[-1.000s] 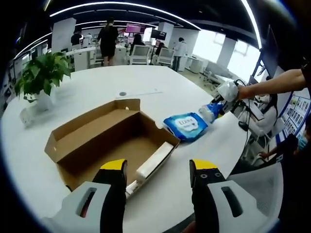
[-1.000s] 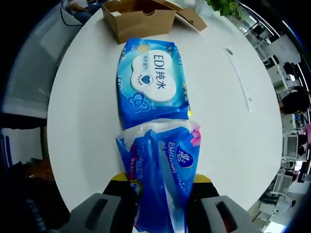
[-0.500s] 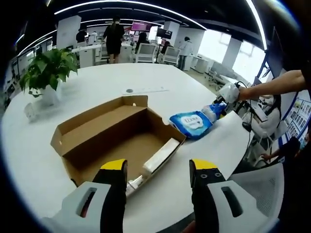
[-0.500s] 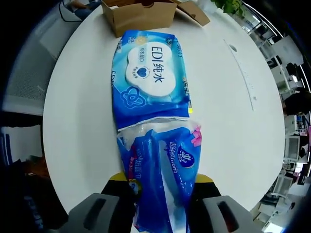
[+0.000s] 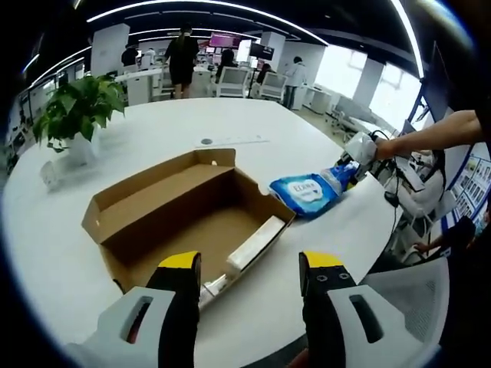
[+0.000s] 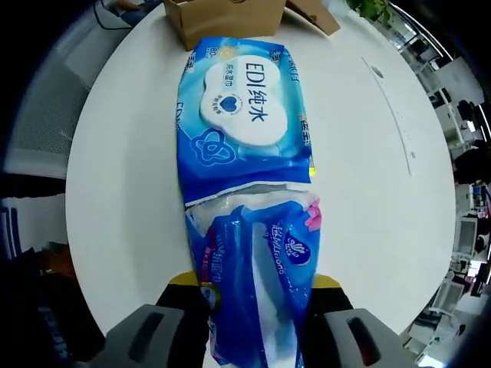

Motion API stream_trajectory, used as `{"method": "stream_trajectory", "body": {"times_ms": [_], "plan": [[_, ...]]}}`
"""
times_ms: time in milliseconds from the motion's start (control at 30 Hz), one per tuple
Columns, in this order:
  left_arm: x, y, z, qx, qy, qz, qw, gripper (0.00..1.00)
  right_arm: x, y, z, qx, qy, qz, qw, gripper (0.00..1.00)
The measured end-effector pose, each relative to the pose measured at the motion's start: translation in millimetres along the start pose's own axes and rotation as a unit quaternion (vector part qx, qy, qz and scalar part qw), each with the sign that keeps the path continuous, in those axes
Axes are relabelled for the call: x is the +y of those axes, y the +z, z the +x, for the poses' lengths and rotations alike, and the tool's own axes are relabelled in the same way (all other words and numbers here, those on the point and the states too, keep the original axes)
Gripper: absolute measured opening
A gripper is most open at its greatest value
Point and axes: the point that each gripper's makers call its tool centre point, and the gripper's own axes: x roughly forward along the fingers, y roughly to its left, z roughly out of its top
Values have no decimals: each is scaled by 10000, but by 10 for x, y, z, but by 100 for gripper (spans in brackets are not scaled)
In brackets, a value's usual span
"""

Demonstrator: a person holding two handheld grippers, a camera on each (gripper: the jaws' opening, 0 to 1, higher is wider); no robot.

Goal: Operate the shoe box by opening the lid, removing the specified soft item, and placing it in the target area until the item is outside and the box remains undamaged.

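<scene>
We hold the tissue pack (image 6: 257,299) clamped in the right tongs (image 6: 253,307). Its long axis runs straight ahead along the jaws, and its far end meets the blue wipes pack (image 6: 242,119) lying on the white tabletop (image 6: 368,199). Both soft items are outside the shoe box (image 5: 180,211), just beside its open end. The left tongs (image 5: 249,287) stand open and empty before the box, where a white item (image 5: 253,244) lies inside. We judge the right tongs nearer for set-down.
</scene>
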Motion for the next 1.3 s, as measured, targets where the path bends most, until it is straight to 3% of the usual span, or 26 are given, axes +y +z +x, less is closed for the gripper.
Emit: {"method": "stream_trajectory", "body": {"times_ms": [333,867,1300], "plan": [[-80,-80,27,29,-57,-154,9999,52,-15,14,-26,-119,-89,-95,9998,43],[-160,-85,9,-93,-126,-181,9997,53,-68,34,-225,-178,-359,149,9991,41],[-106,-76,-58,-216,-218,-214,9993,53,-24,105,-407,-179,-446,354,9982,40]]}}
